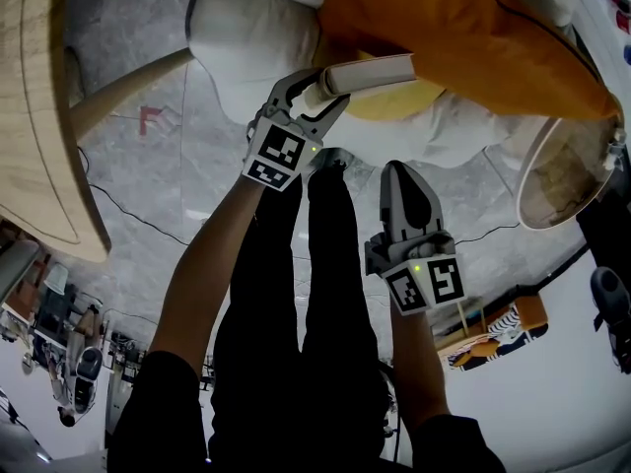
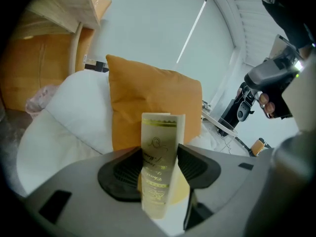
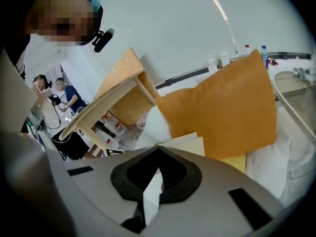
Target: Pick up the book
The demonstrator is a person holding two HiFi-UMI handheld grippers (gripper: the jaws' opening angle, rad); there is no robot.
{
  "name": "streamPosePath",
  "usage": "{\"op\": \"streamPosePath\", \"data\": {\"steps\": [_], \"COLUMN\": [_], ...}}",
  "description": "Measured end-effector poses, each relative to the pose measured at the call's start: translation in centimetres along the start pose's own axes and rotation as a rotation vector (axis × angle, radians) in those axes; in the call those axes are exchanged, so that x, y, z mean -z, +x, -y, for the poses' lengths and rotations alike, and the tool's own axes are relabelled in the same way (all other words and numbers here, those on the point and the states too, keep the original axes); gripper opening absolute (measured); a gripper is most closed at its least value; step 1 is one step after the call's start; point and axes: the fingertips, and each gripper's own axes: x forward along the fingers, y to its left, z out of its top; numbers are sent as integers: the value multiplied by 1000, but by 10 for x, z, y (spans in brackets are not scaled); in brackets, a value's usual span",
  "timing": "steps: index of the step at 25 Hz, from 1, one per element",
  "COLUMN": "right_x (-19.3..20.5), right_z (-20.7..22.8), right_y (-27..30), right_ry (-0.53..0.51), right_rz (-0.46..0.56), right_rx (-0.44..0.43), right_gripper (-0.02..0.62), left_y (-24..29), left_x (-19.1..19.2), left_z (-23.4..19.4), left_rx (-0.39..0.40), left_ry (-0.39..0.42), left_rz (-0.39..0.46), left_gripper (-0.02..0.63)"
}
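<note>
Our left gripper [image 1: 323, 92] fingers clasp the thin cream book [image 1: 375, 72] before a plump orange cushion [image 1: 473, 28] and white pillow [image 1: 246, 28], our right gripper [image 1: 399, 170] fingers clenched empty

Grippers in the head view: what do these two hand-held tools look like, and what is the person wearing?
Left gripper and right gripper are grey plastic, with tapered jaws lined in black. Each bears a white cube with black square markers and a small green light. The person wears black short sleeves and black trousers.
</note>
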Motion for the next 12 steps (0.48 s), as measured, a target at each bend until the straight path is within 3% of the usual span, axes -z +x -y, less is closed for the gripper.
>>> {"op": "streamPosePath", "data": {"steps": [12], "right_x": [-6], "right_z": [-4], "right_y": [-35], "right_ry": [-3], "right_rz": [51], "right_rx": [19], "right_gripper": [3], "left_y": [-47], "left_x": [-22], "left_z": [30], "left_rx": [-52], "left_ry": [-22], "left_rz": [51], "left_gripper": [233]}}
